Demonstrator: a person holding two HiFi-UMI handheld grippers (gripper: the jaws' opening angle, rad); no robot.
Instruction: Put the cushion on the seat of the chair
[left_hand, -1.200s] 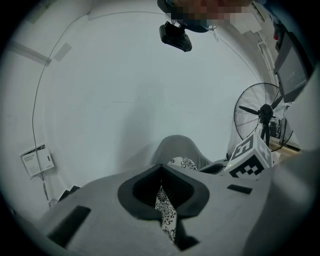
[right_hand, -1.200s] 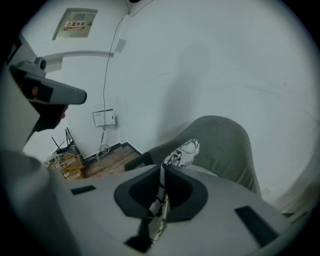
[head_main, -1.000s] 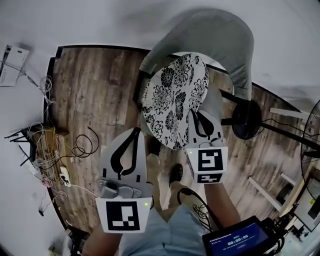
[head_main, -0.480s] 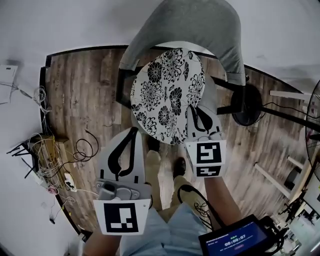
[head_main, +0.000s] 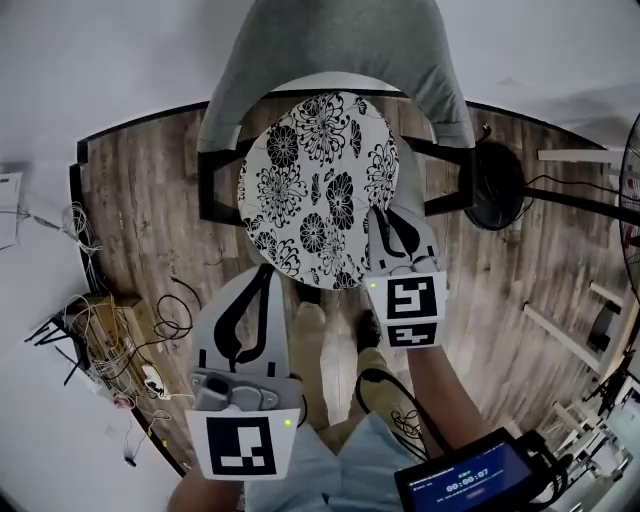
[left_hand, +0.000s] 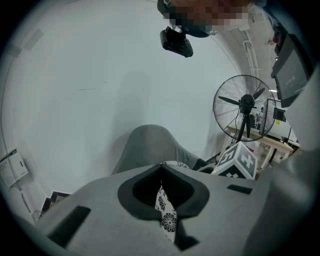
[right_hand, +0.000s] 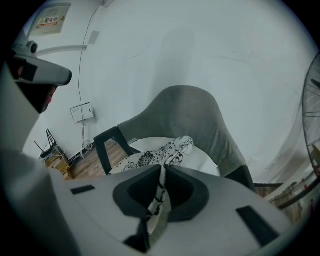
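A round white cushion (head_main: 320, 185) with black flowers hangs flat over the seat (head_main: 335, 82) of a chair with a grey backrest (head_main: 330, 45). My left gripper (head_main: 264, 274) is shut on the cushion's near left edge; the printed fabric (left_hand: 167, 220) shows pinched in my left gripper (left_hand: 161, 167). On the near right edge my right gripper (head_main: 386, 214) holds on. Its jaws have just been opening a little, with the cushion's fabric (right_hand: 150, 156) still pinched between them at my right gripper (right_hand: 164, 167). The chair's backrest (right_hand: 192, 115) rises just behind.
The chair's black frame (head_main: 212, 185) stands on a wooden floor (head_main: 150, 200). A fan's round base (head_main: 497, 190) sits right of the chair, and the fan (left_hand: 245, 107) stands there. Tangled cables (head_main: 100, 340) lie at the left. A person's shoes (head_main: 312, 330) are below the cushion.
Both grippers have carried the cushion forward and down towards the chair. It now sits more squarely over the seat, and the chair fills more of the head view's middle.
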